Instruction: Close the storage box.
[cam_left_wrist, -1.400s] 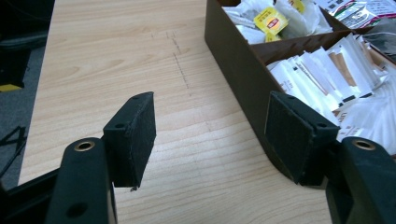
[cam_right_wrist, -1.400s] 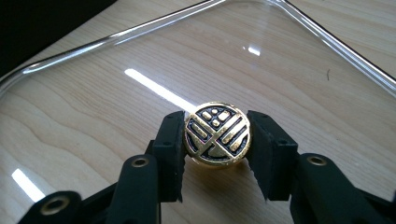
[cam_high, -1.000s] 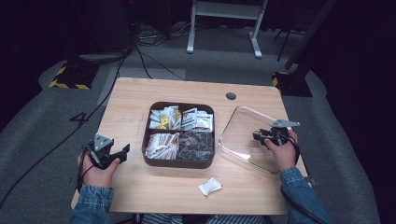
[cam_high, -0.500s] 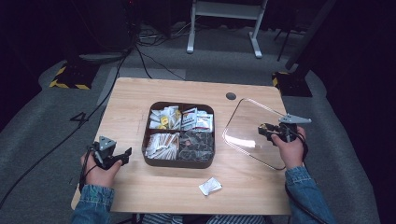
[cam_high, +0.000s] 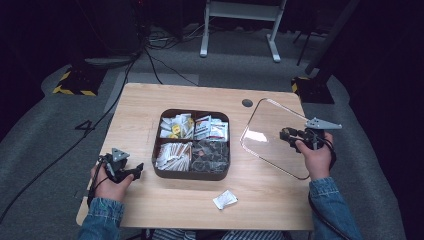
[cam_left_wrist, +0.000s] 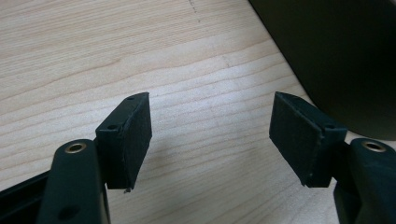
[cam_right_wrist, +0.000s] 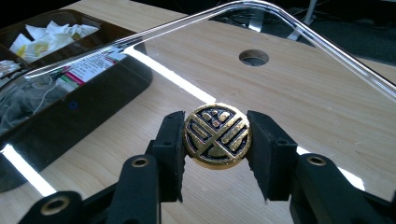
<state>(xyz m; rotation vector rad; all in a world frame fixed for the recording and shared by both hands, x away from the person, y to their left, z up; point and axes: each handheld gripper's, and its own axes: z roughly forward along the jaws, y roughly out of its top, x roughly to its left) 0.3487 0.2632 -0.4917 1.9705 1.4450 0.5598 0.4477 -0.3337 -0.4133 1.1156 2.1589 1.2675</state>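
Since the earlier frames: your right gripper (cam_high: 289, 136) has lifted the clear lid (cam_high: 272, 135) off the table; its near edge now hangs in the air and the pane tilts up, where before it lay flat to the right of the box. Your left gripper's jaws have just been opening, with nothing between them.

Right gripper state: your jaws are clamped on the round gold-and-black knob (cam_right_wrist: 217, 136) at the middle of the lid, one pad on each side of it; the right gripper view shows the grip square and centred.

Left gripper state: your left gripper (cam_left_wrist: 210, 140) stands wide and empty, low over bare wood just left of the box wall.

Lid position: held to the right of the dark four-part box (cam_high: 193, 173), apart from it, the pane leaning with its left edge toward the box.

Box position: at the middle of the table (cam_high: 150, 100), open on top, its compartments filled with sachets and packets; a loose white sachet (cam_high: 225, 199) lies on the wood in front of it.

Relation that decides the move: the box lies to the left of the lid, so you would carry it leftward across the table and level the pane over the rim.

Nearer hand: your left hand (cam_high: 112, 182) is closest to the box, free to steady its wall.
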